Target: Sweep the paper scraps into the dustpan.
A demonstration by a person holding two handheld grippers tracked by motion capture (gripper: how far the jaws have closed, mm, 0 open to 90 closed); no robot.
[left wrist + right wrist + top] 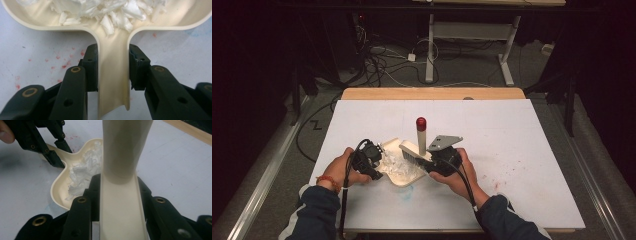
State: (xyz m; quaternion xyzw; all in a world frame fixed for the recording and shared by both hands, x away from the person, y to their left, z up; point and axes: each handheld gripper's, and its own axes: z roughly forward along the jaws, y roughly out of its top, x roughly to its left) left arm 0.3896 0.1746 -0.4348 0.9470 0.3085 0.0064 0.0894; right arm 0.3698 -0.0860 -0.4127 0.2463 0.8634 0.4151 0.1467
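Left gripper [113, 75] clenched on dustpan handle [113, 82], pads flat against both sides. Seen from high view at left-centre of table, left gripper [371, 161] near front half of white mat [522, 150].

Dustpan [398, 167]: cream plastic, shallow, rounded rim, narrow channel handle. Lying flat on mat, pan mouth facing right. Holds heap of white shreds [107, 12], piled toward middle, a few spilling into handle neck.

Brush [414, 150] just right of dustpan, head at pan's open edge, bristles down. Cream handle [120, 202] upright, red cap [421, 123] on top.

Right gripper [120, 195] clamped on brush handle low down, jaws either side of flat section. In high view, right gripper [443, 161] hard against brush, grey plate up top.

Room: lots of bare mat to right and toward far edge. Left margin narrower, mat edge near left hand [343, 167]. Front edge close behind both forearms. Wooden table edge [432, 93] beyond mat at back.

Red speckles [62, 66] on mat beside handle; faint blue smudge [406, 192] in front of dustpan.
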